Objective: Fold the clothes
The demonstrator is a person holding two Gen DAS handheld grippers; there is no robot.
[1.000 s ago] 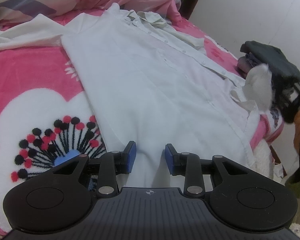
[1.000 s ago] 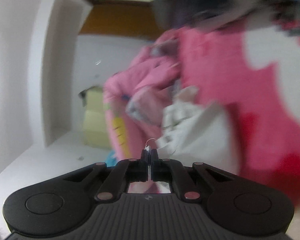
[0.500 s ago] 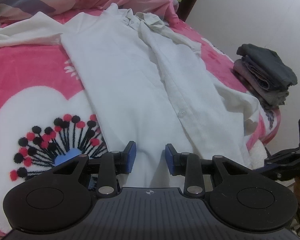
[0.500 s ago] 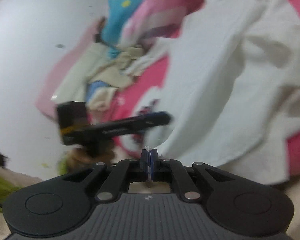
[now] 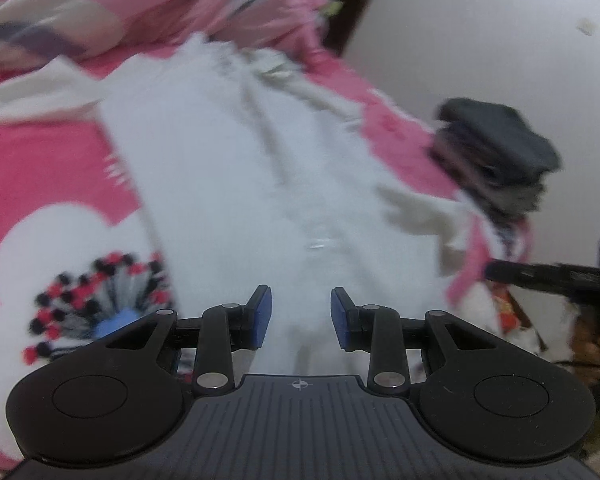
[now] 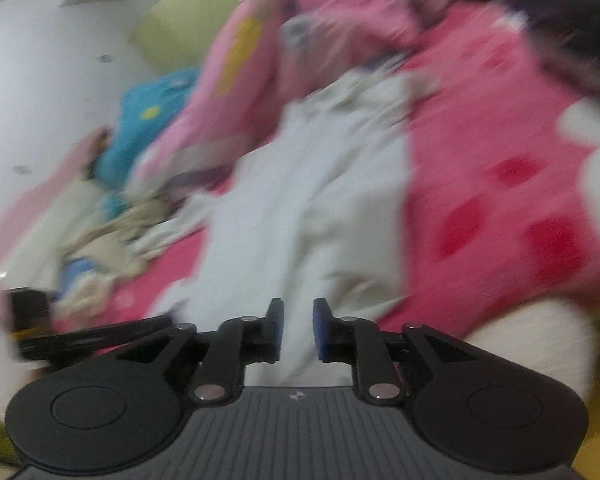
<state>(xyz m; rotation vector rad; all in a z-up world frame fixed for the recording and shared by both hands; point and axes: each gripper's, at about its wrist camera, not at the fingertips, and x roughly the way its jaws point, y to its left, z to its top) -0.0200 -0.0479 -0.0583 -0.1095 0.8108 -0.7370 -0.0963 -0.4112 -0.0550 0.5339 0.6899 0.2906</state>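
Shirt (image 5: 220,184) lies flat, thin white cotton on a fuzzy pink blanket (image 5: 40,168). Both my grippers, left (image 5: 300,318) and right (image 6: 298,330), hover low over its hem, jaws apart, holding nothing.

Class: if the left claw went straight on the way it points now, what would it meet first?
Most likely the white shirt spread on the pink blanket; the open left claw points along it, though blur hides the depth.

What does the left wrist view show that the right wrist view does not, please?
Only the left wrist view shows the black-and-red flower pattern on the blanket and the folded dark clothes stacked clearly at the bed's edge. Only the right wrist view shows a blue cushion and a yellow-green box. Both show the white shirt spread on the pink blanket, each beyond an open hand-held gripper.
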